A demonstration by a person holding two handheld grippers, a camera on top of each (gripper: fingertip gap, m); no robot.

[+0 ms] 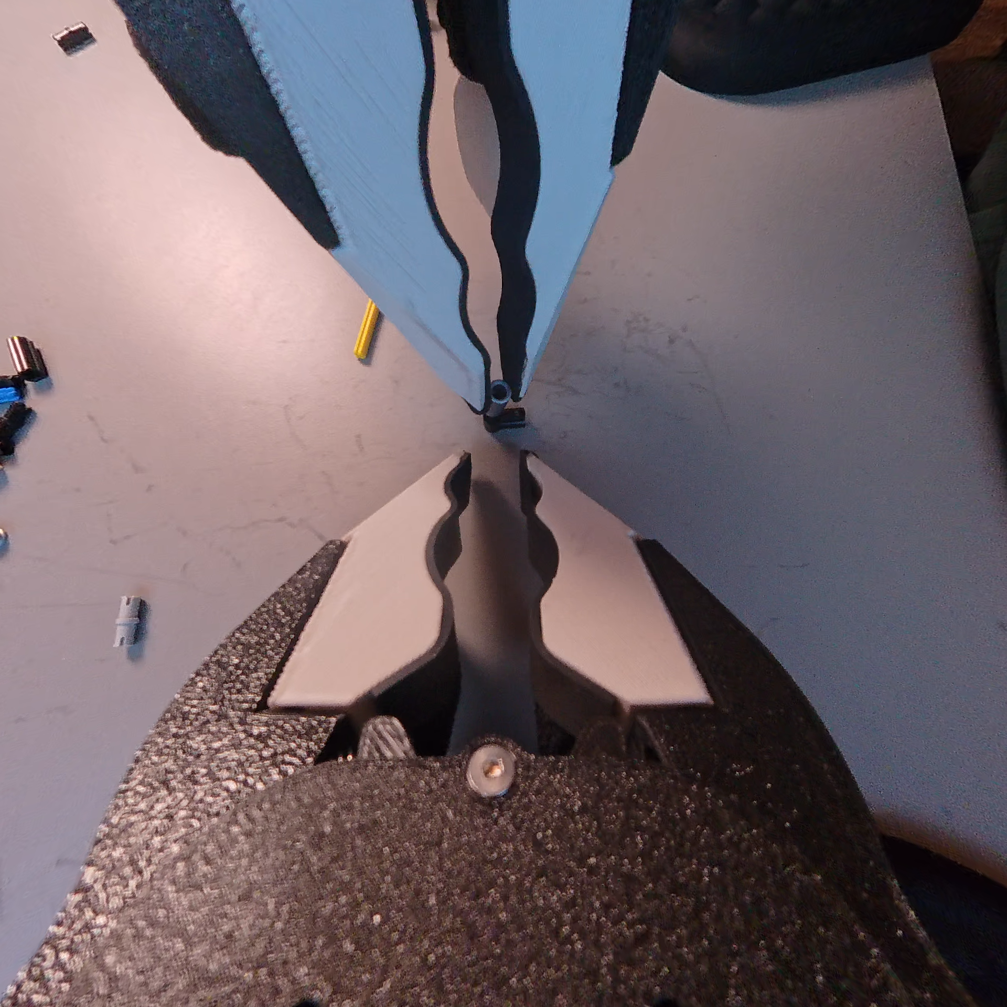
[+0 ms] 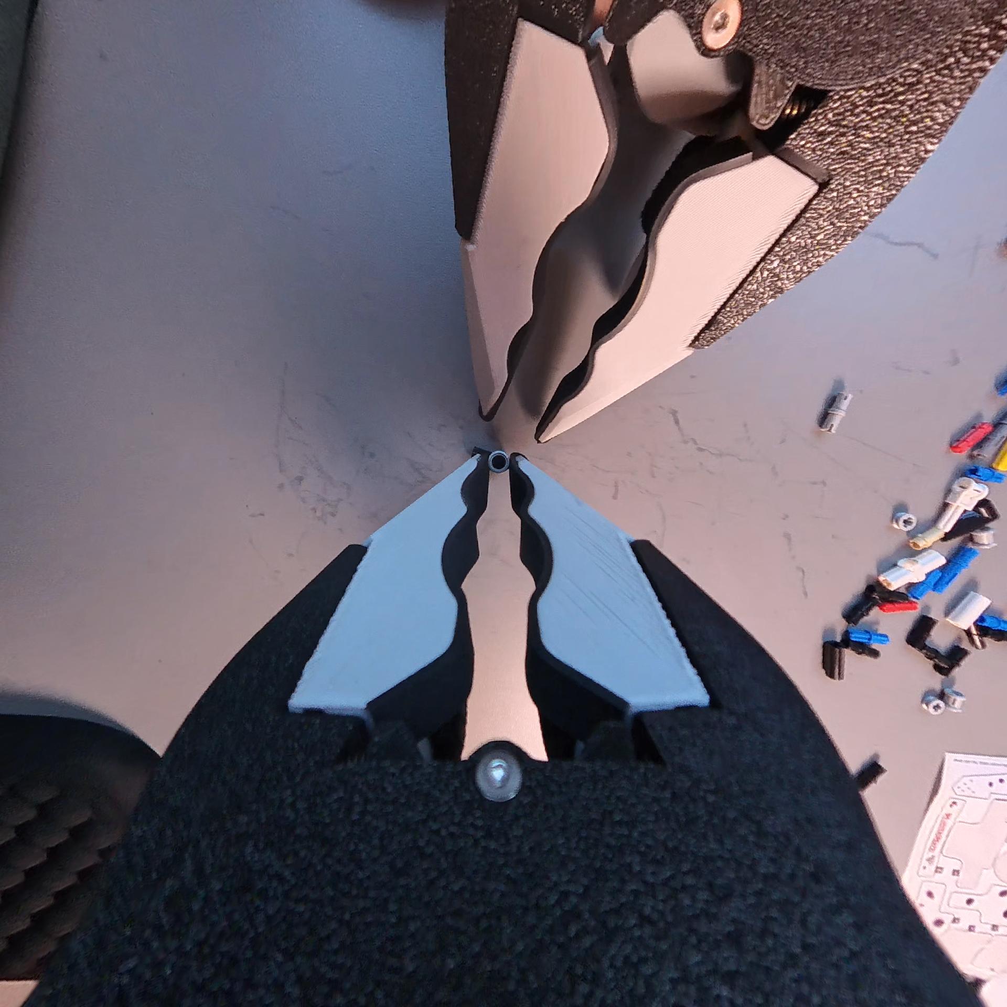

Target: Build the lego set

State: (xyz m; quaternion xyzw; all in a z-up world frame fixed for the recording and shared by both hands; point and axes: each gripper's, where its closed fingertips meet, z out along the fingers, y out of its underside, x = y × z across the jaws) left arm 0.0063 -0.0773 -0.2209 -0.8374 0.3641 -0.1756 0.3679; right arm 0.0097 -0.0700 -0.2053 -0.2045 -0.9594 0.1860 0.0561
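The right tongs (image 2: 497, 463), w/ pale blue-white fingers and black wavy pads, are clamping together on a small grey hollow plastic tube (image 2: 497, 461), held at the very tips w/ its open end facing the right wrist cam. In the left wrist view the same tube is showing at approx. the centre, just above a small black lego piece (image 1: 507, 420) that is touching its lower end; can't tell whether the two are joined. The left tongs (image 1: 495, 455), grey fingers on a speckled black body, are standing apart w/ nothing between the tips, pointing tip-to-tip at the right tongs and sitting just beside the tube without touching it. Everything is hanging over a scuffed pale grey surface (image 2: 218, 272). A thin yellow lego axle rod (image 1: 366, 336) is lying on it near the right tongs' fingers. A short light grey connector pin (image 1: 128, 621) is lying well apart to the side. A scattered pile of loose lego bits, blue, red, white & black (image 2: 937, 577), is sitting at the right edge of the right wrist view, well apart from both tongs. A printed white paper sheet (image 2: 959, 850) is lying nearer the cam than that pile.
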